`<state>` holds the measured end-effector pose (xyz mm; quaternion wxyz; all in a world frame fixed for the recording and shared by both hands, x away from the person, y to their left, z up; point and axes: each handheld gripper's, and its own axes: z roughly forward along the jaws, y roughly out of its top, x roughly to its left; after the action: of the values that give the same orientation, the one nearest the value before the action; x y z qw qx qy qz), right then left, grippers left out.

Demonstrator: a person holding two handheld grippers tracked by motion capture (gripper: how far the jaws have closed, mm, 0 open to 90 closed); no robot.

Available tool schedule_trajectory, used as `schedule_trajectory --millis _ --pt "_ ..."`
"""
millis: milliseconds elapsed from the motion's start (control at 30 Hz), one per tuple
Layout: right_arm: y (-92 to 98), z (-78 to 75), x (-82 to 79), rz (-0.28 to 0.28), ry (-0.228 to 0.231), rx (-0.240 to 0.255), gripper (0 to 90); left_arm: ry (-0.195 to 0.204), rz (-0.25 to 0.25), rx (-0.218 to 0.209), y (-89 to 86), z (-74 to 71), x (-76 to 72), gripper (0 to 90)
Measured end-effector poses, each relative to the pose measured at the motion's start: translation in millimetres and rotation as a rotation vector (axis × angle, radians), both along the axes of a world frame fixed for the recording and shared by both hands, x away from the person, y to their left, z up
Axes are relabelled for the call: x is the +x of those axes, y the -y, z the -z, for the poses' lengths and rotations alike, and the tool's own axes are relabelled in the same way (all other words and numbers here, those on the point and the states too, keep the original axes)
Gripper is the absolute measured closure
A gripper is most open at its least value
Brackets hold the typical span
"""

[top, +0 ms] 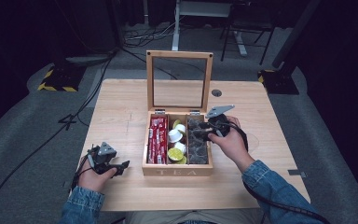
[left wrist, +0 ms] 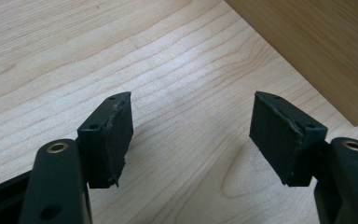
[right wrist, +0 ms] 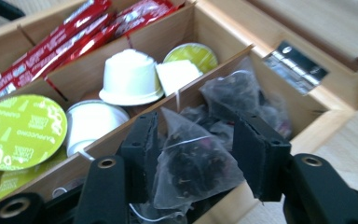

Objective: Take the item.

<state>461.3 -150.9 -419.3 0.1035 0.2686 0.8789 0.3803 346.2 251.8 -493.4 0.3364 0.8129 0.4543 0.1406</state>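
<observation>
An open wooden tea box (top: 177, 171) stands mid-table with its glass lid (top: 179, 54) upright. My right gripper (top: 200, 133) reaches into the box's right compartment, which holds dark pyramid tea bags (top: 197, 142). In the right gripper view its jaws (right wrist: 196, 149) stand either side of one tea bag (right wrist: 193, 168). The bag keeps its full shape, and I cannot see the pads pressing it. My left gripper (top: 121, 168) rests low by the box's front left corner. Its jaws (left wrist: 191, 135) are open over bare wood with nothing between them.
The left compartment holds red sachets (top: 157, 140) (right wrist: 51, 51). The middle one holds white and green-lidded capsules (top: 177, 140) (right wrist: 130, 77). A metal hinge (right wrist: 296, 67) sits just behind the tea bags. The box side (left wrist: 317, 51) lies close to my left gripper.
</observation>
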Motion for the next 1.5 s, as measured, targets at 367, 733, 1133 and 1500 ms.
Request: schedule_trajectory --millis 367,733,1133,1500 --pt "-9.4 11.7 3.6 -0.013 -0.018 -0.041 52.4 -0.006 0.009 0.009 2.1 3.3 3.1 29.8" --pt "-16.3 16.5 8.6 -0.013 -0.005 -0.113 68.1 0.0 0.017 0.017 1.9 3.8 2.9 29.6" --pt "-14.3 13.0 5.3 -0.021 0.023 -0.102 75.4 0.034 0.042 0.034 2.6 6.8 3.9 27.0" --pt "-9.5 5.9 4.5 -0.016 0.04 -0.05 75.9 0.058 0.057 0.027 2.0 9.8 4.8 24.0"
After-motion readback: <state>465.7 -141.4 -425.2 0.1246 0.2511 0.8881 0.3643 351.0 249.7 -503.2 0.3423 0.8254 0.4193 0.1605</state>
